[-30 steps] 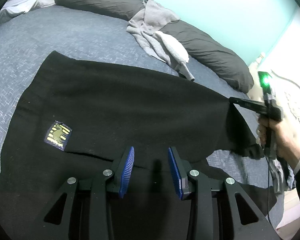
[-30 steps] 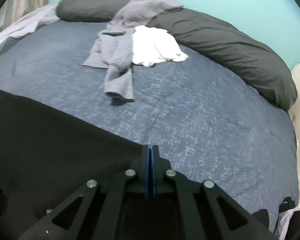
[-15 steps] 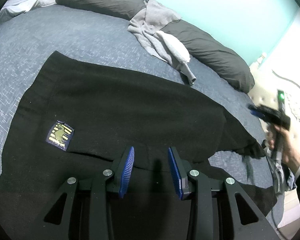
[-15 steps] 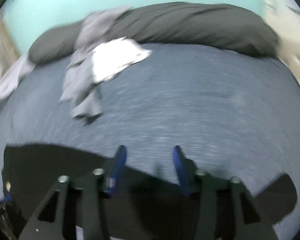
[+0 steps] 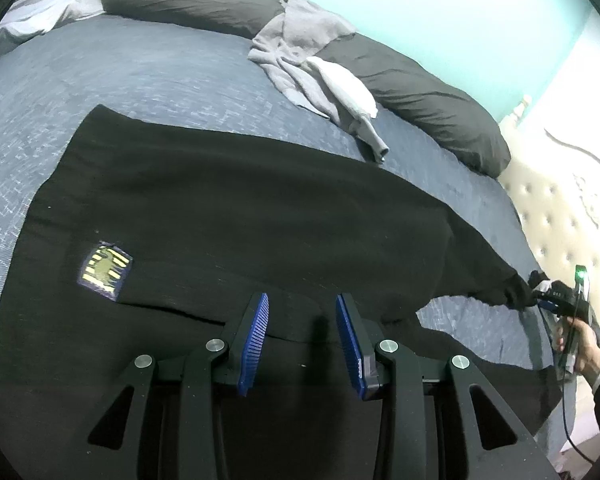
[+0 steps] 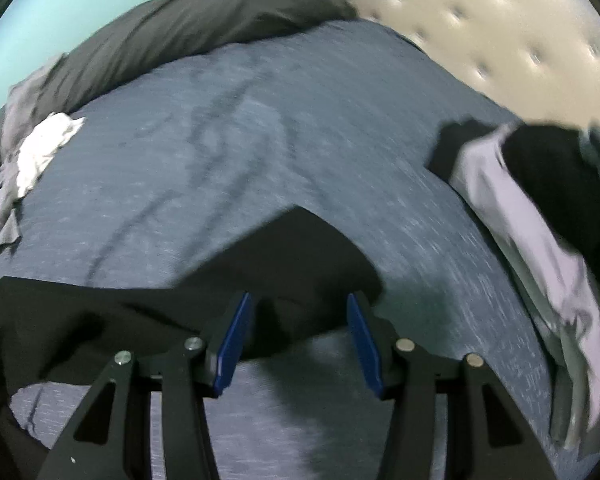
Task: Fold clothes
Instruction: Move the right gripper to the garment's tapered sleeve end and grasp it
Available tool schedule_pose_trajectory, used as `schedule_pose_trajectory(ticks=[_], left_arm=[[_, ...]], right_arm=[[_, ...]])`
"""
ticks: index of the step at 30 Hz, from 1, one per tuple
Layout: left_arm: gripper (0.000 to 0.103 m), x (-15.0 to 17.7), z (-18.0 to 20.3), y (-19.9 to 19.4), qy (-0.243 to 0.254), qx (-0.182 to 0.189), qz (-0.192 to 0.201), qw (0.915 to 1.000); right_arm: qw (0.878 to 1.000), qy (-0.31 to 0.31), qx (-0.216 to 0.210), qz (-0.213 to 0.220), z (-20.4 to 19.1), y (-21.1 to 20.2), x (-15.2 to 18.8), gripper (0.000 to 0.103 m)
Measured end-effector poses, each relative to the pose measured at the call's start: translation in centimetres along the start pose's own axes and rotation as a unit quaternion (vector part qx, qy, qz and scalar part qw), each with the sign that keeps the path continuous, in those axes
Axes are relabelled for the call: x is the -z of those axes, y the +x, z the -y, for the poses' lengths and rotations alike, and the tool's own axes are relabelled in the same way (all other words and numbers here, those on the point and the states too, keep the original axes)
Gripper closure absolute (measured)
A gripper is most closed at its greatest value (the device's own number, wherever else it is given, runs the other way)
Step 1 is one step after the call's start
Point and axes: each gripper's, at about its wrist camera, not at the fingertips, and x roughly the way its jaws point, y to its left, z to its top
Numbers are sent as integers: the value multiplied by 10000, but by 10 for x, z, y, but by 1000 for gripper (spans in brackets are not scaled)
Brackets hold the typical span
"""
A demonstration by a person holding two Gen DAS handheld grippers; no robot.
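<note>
- While the black garment (image 5: 260, 216) is lying spread across the blue bedspread (image 5: 148, 80), with its yellow-and-blue patch (image 5: 105, 270) facing up, the left gripper (image 5: 302, 344) is hovering over the near part of the cloth with its blue pads standing apart and nothing between them.
- Off to the right, the right gripper (image 6: 296, 340) is sitting at the tip of the sleeve (image 6: 300, 256); its jaws are parted, and the dark cuff is lying between and just under them without being pinched.
- In the left wrist view the person's hand (image 5: 580, 340) is holding that tool right where the sleeve is tapering to its end, near the tufted headboard (image 5: 560, 208).
- My reading is that the sleeve is being laid out or picked up for a fold inward over the body.
- To do this well, the right jaws should be closing on the cuff itself, taking both layers and none of the bedspread beneath.
- The sleeve should then be travelling low and flat toward the patch side, so that no air pocket or twist is forming at the shoulder.
- The left gripper could be pressing or pinching near the hem, so the body is not sliding while the sleeve is moving.
- Loose grey clothing (image 5: 300, 52) by the dark pillows (image 5: 420, 92) and a pale heap (image 6: 532, 240) at the bed's edge are sitting well apart from the fold and need no attention yet.
</note>
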Motion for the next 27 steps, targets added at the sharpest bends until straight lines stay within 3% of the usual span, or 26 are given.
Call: schedule_pose_trajectory(ticks=[3, 10, 12, 14, 17, 27], left_arm=[[65, 1, 4, 3, 73, -12, -28, 10000], [65, 3, 6, 9, 131, -38, -92, 9999], [65, 2, 5, 7, 138, -40, -75, 9999], [65, 2, 5, 6, 142, -41, -57, 9999], [65, 2, 6, 7, 147, -45, -62, 9999], [65, 2, 8, 6, 175, -27, -60, 9998]], right_arm=[[9990, 415, -130, -91, 22, 9, 4, 44], [9895, 1299, -610, -161, 46, 22, 11, 45], [9869, 1461, -638, -252, 47, 27, 12, 51], [9863, 1493, -658, -260, 46, 29, 11, 74], [9885, 1361, -647, -89, 38, 23, 5, 94], [9829, 1653, -784, 216, 16, -19, -53, 96]])
